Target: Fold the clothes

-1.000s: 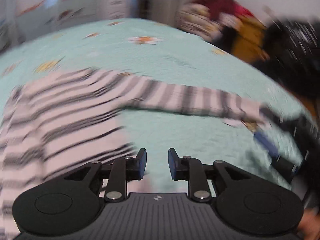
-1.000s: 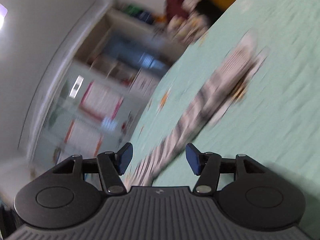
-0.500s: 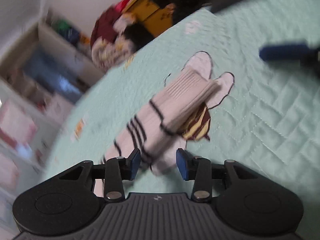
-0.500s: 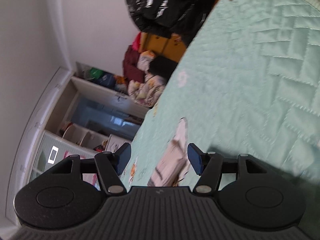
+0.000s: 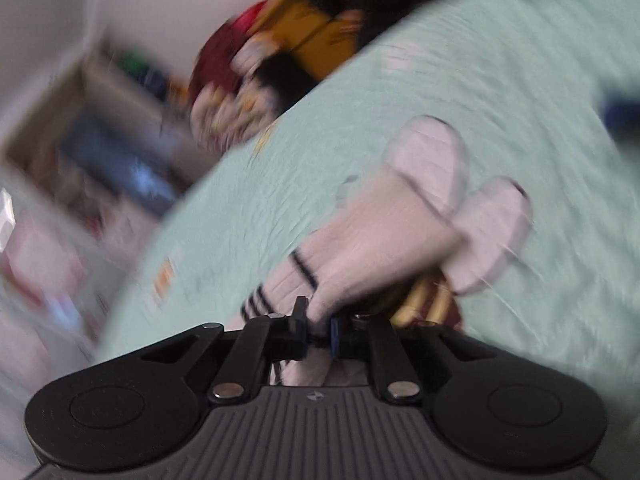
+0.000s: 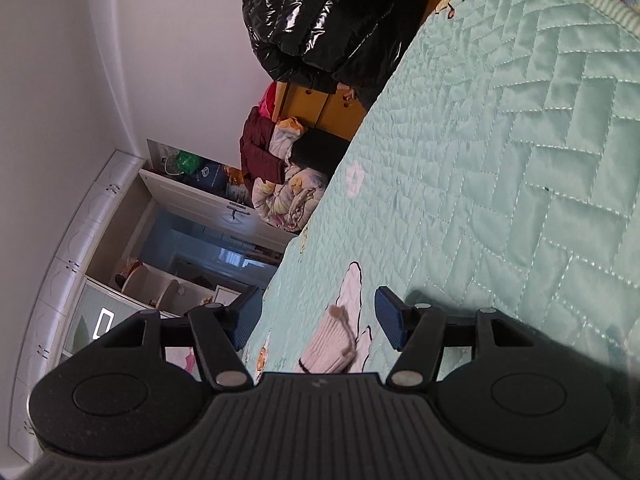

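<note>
At the far left of the left wrist view, the open cupboard [image 5: 100, 152] and the wall are smearing into streaks of motion blur, so nothing on the shelves is reading clearly. Moving rightward, the heap of bedding and clothes [image 5: 256, 80] beyond the bed edge is showing only as red, yellow and dark patches. Low in the middle, the left gripper [image 5: 318, 330] is pinching the striped sleeve [image 5: 360, 256] near its cuff, its fingers pressed nearly together on the pale ribbed cloth; the rest of the garment is running out of sight beneath the tool body. The sleeve is lying on the mint quilt [image 5: 520, 80], partly covering a printed bee [image 5: 432, 304] whose white wings are sticking out past the cuff. At the right border a blue blur is showing, too smeared to identify.

The right wrist view is sharp. On its left, the cupboard [image 6: 168, 248] is standing open beside the bed; above it a glossy black jacket [image 6: 312, 12] is hanging. The right gripper [image 6: 316, 322] is hovering with its fingers spread wide, touching nothing, and the sleeve cuff [image 6: 332, 344] is lying between and below them, its lower part cut off by the tool. To the right, the quilt [image 6: 520, 160] is stretching open and bare up to its striped border at the top right corner.
</note>
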Demonstrator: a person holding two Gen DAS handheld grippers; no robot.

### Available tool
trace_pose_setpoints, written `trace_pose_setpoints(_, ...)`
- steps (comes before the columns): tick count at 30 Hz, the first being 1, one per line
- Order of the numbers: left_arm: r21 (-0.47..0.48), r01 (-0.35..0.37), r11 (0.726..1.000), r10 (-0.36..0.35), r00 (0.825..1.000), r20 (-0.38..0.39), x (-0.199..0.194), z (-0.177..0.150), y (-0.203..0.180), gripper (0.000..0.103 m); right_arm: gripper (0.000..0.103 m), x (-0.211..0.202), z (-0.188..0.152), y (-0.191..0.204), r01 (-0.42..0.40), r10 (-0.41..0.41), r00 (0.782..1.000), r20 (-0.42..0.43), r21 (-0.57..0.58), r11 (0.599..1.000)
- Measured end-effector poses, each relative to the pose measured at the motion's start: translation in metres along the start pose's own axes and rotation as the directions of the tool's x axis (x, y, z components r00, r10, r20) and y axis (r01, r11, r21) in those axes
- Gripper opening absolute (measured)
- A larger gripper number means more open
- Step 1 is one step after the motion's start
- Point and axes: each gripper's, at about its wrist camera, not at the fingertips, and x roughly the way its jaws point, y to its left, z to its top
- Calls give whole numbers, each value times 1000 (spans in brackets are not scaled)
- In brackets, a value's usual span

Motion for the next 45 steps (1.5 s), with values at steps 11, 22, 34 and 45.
trace_pose_setpoints(11, -809, 174, 561, -108, 985, 137, -83, -33, 236, 8, 64, 18, -34, 28, -76, 35, 974, -224, -175, 982)
trace_pose_setpoints(22, -932, 192, 307, -20, 981, 195, -154, -99, 346, 7, 64, 50, -136, 85, -380, 22, 683, -730, -330, 864)
trace_pose_setpoints(34, -915, 249, 316, 8, 964, 265, -176, -108, 402, 6, 65, 103, -240, 161, -494, -206, 532, -821, -498, 712)
trace_pose_setpoints(45, -908, 279, 311, 121, 936, 329, -212, -154, 442, 6, 6, 115, -319, 216, -561, -340, 616, -711, -699, 444)
